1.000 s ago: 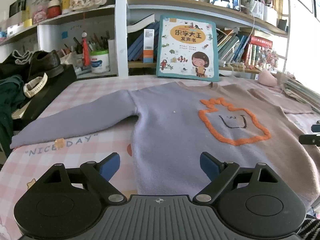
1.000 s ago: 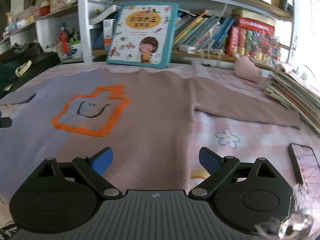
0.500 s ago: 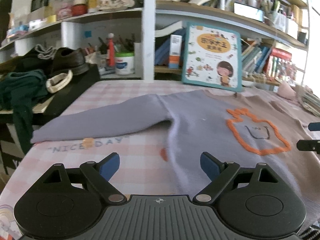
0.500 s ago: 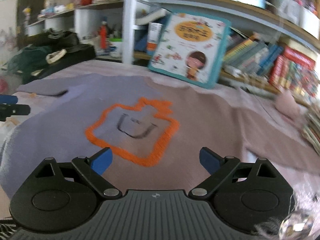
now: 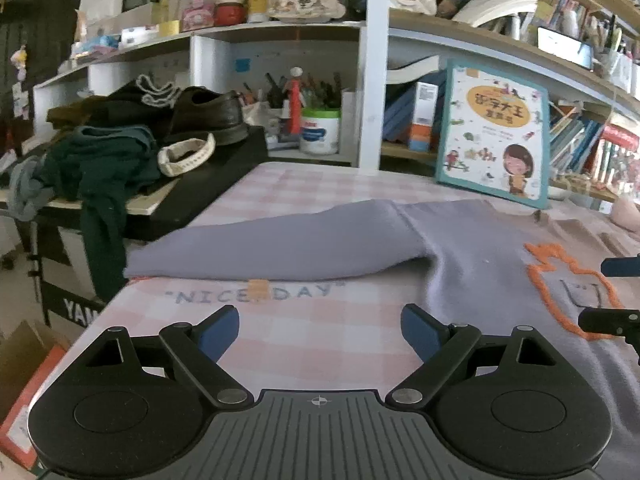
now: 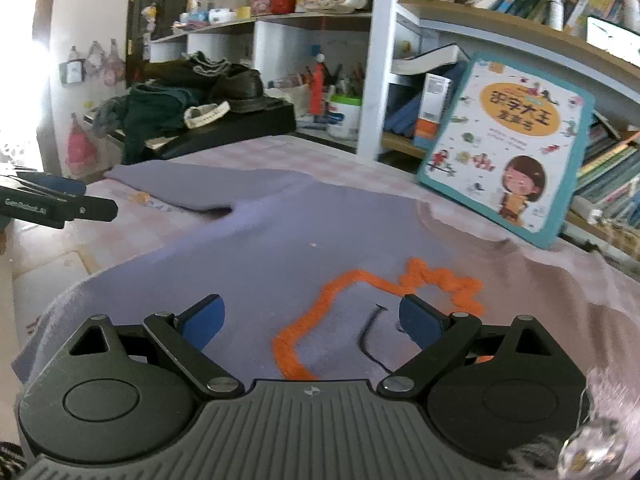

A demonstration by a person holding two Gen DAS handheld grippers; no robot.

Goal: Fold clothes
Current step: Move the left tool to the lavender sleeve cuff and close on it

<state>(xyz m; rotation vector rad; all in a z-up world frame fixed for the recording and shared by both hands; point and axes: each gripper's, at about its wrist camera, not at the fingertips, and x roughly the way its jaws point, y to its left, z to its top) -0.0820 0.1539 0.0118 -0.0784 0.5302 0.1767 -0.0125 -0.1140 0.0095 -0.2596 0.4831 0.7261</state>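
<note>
Sweater of soft lilac knit, one only, lies spread flat on the pink-checked worktop, filling the centre and right of the left wrist view and the middle of the right wrist view. One sleeve stretches out toward the left of the frame, ending near the worktop's edge, above the printed words "NICE DAY". An orange yarn outline with a small dark stitched face sits on the chest. Two grippers are in view. The left gripper has its blue pads spread wide, with nothing between them, over bare checked cloth beside the sweater's body. The right gripper is likewise spread wide and empty, above the orange outline; whether it touches the knit cannot be told. One teal-bordered children's picture book leans upright against the shelf behind the collar. One dark leather shoe rests on a pile at upper left.
</note>
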